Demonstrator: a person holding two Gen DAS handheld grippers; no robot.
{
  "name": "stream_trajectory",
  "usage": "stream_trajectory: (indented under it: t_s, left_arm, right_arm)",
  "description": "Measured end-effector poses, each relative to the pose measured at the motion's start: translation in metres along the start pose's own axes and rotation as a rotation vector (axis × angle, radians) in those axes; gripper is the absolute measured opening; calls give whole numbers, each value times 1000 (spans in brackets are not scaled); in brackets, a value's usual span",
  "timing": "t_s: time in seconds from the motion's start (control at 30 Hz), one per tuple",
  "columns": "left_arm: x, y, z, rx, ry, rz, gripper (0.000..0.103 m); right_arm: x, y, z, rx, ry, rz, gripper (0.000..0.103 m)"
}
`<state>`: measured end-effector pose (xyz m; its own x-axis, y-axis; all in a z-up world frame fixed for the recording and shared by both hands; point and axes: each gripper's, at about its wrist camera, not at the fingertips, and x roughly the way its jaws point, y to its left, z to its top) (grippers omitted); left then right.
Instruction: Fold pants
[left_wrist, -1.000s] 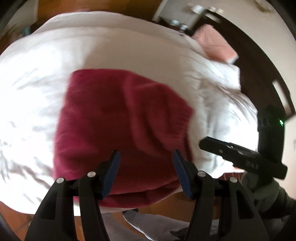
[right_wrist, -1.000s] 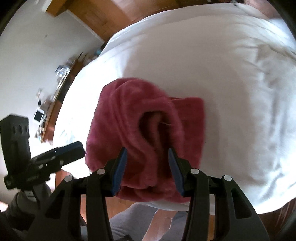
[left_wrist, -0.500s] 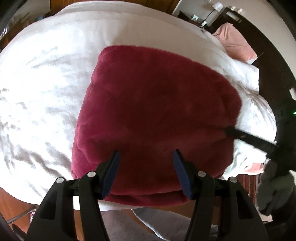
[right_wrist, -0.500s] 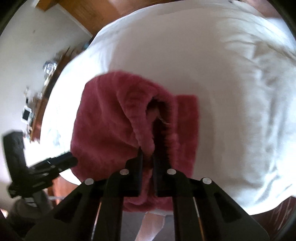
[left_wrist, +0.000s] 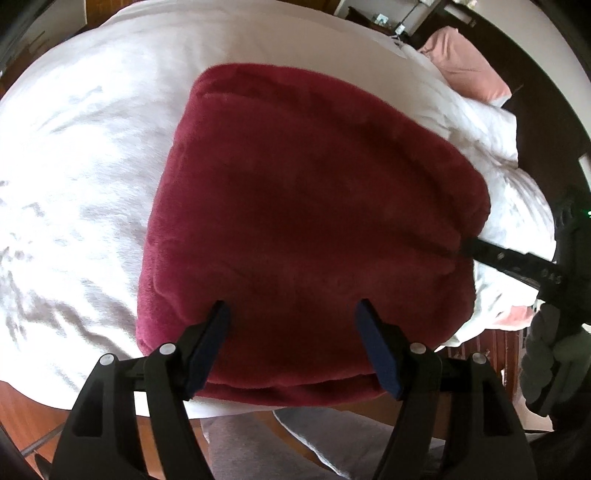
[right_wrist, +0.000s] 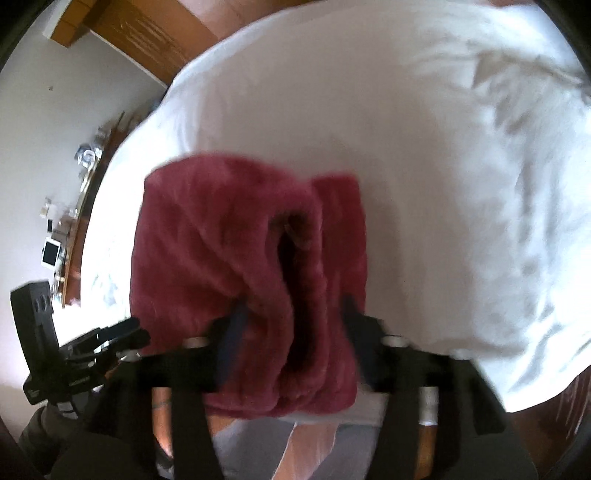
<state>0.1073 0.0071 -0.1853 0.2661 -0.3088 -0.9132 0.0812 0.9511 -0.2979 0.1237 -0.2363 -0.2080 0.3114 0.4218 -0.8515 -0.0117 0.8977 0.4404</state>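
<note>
Dark red fleece pants (left_wrist: 314, 221) lie folded into a thick pad on the white bed (left_wrist: 92, 166), near its front edge. My left gripper (left_wrist: 293, 325) hovers over the pad's near edge; its jaws are opening, with the fabric under them and nothing pinched. At the pad's right end, one finger of my right gripper (left_wrist: 517, 264) reaches into the cloth. In the right wrist view the pants (right_wrist: 207, 240) show their layered end with a dark hollow. The right gripper (right_wrist: 291, 317) is blurred, and its jaws are opening with a bulging fold between them. The left gripper (right_wrist: 110, 338) shows at the left.
A pink pillow (left_wrist: 465, 70) and a dark headboard (left_wrist: 546, 122) lie at the far right of the bed. A sideboard (right_wrist: 81, 177) with small items runs along the white wall. Wooden floor and the person's grey trouser legs (left_wrist: 258, 443) are just below the bed edge.
The left gripper sank closer to the pants and its jaws widened. The right gripper clamped shut on the fold half a second ago and has now spread apart again.
</note>
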Motion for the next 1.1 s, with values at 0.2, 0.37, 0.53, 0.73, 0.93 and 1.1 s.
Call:
stream_trajectory:
  t_s: [0.2, 0.37, 0.53, 0.73, 0.93, 1.1]
  left_arm:
    - [-21, 13, -2, -49, -30, -22, 71]
    - [-38, 37, -15, -133, -26, -36, 71]
    - [-45, 67, -36, -263, 32, -129, 71]
    - [-33, 75, -50, -325, 83, -196, 71]
    - [-11, 66, -41, -389, 81, -312, 71]
    - [10, 78, -29, -481, 79, -300, 71]
  right_arm:
    - [18, -1, 14, 19, 27, 15, 64]
    - [59, -1, 19, 68, 140, 77, 30]
    - [45, 0, 26, 59, 115, 109, 21]
    - [-6, -15, 42, 74, 22, 124, 17]
    - [-14, -42, 37, 111, 22, 92, 17]
    - [29, -51, 10, 137, 95, 82, 21]
